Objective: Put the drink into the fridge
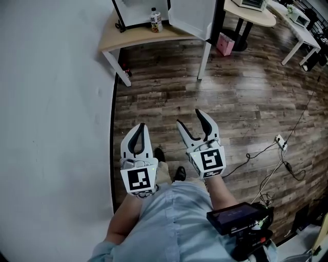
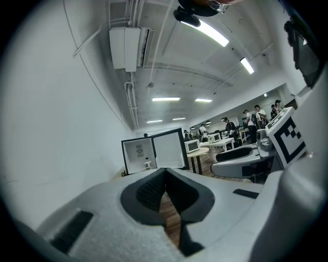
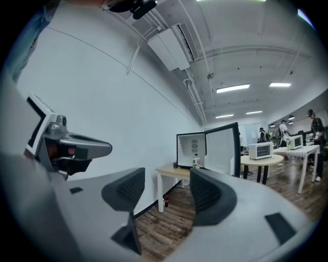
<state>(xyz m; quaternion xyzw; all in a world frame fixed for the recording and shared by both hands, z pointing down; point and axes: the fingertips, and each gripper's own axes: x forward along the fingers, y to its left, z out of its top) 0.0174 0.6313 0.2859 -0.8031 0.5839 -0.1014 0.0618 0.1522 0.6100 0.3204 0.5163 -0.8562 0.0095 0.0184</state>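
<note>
1. Here, your white-and-black left tool (image 1: 141, 126) has its jaws pressed together, empty.
2. Your matching right tool (image 1: 189, 117) holds its jaws apart with nothing between them.
3. Both hang over the dark wooden plank floor (image 1: 169, 87).
4. Well ahead, the small white-labelled drink bottle (image 1: 155, 19) stands on the light wooden counter (image 1: 133, 36), just before the open black mini fridge (image 1: 134, 11).

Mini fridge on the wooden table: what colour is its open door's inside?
White with a black edge; the fridge door shows best in the right gripper view.
</note>
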